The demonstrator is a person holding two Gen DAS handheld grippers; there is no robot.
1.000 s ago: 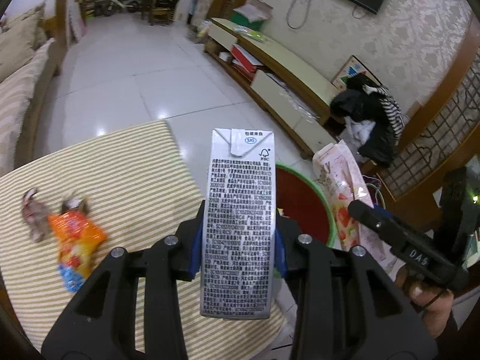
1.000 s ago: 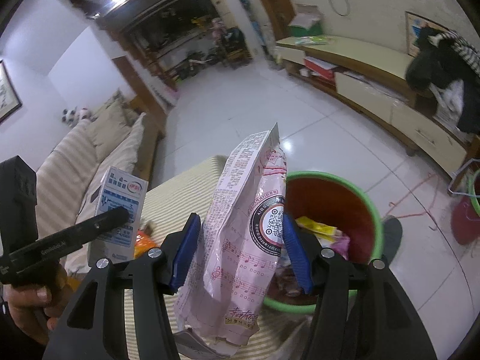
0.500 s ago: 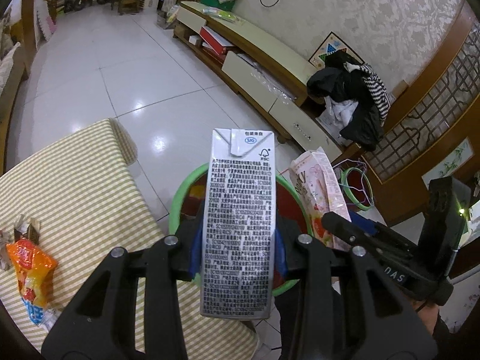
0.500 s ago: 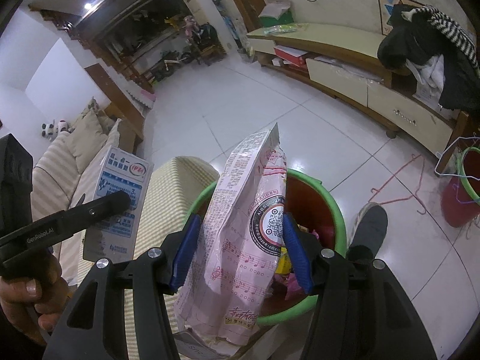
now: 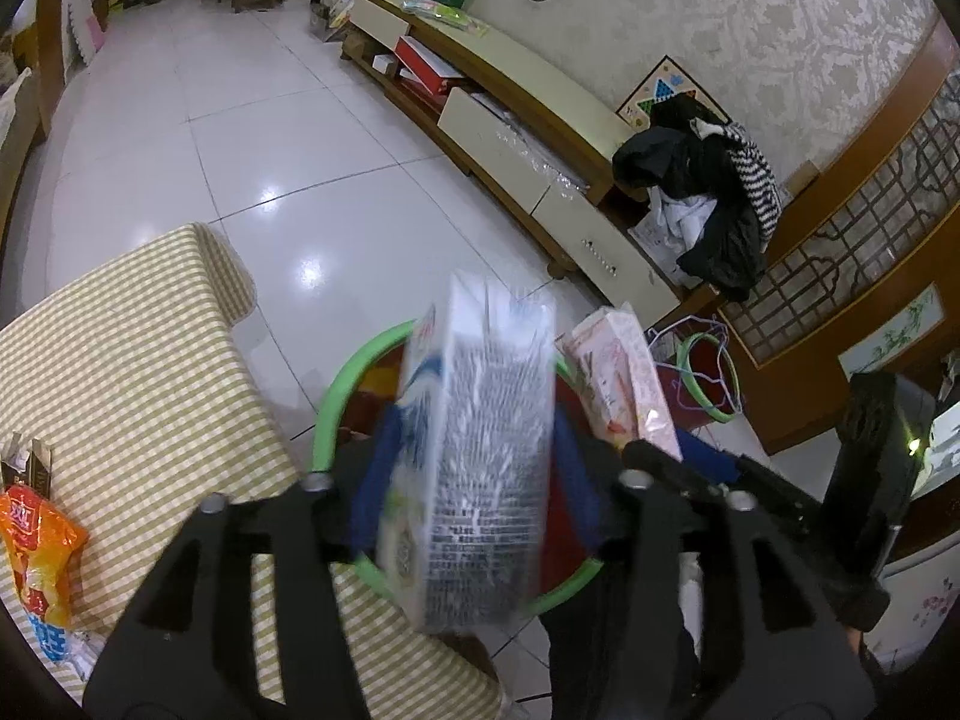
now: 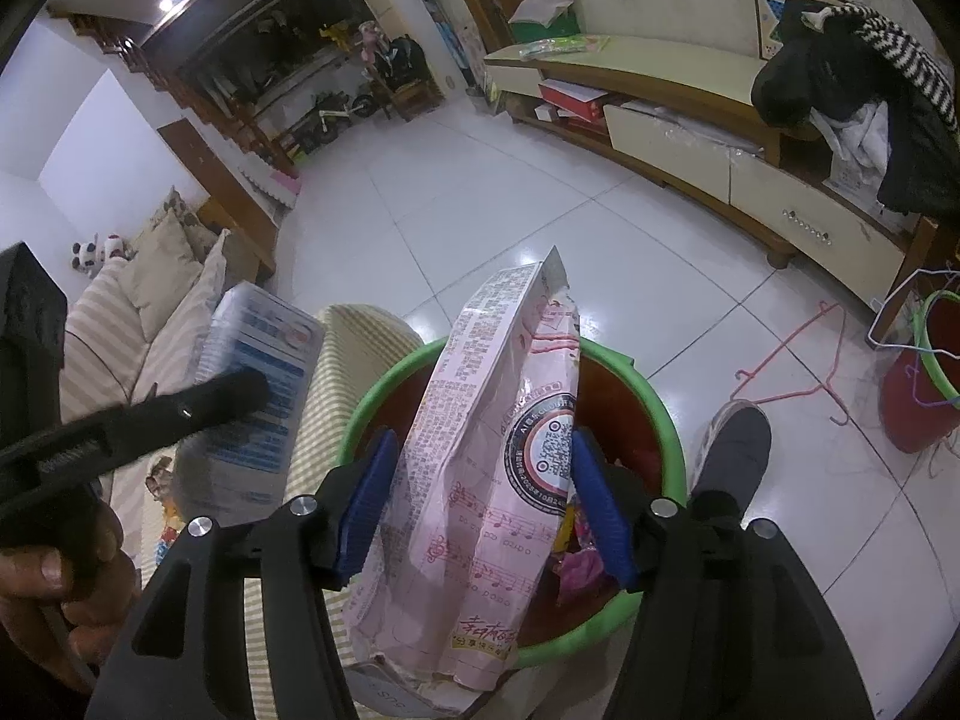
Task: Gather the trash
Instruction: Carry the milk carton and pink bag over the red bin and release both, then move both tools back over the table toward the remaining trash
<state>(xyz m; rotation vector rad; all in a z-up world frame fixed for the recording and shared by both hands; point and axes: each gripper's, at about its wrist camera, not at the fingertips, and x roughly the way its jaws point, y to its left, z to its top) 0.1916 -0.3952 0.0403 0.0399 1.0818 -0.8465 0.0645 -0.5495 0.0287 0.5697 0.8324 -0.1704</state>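
Over the green-rimmed bin [image 5: 336, 387], my left gripper [image 5: 474, 480] has spread its fingers; the blurred milk carton [image 5: 480, 456], long axis upright, sits loose between them. My right gripper [image 6: 480, 504] clamps the pink wrapper [image 6: 504, 450] above the same bin.

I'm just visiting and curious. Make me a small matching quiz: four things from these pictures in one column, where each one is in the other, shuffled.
Things:
1. milk carton
2. pink snack bag
3. orange wrapper
4. striped scarf

Places:
A. lying on the checked tablecloth
B. on the dark clothes on the TV cabinet
C. between the left gripper fingers, blurred, over the green-rimmed bin
D. between the right gripper fingers

Pairs: 1-C, 2-D, 3-A, 4-B
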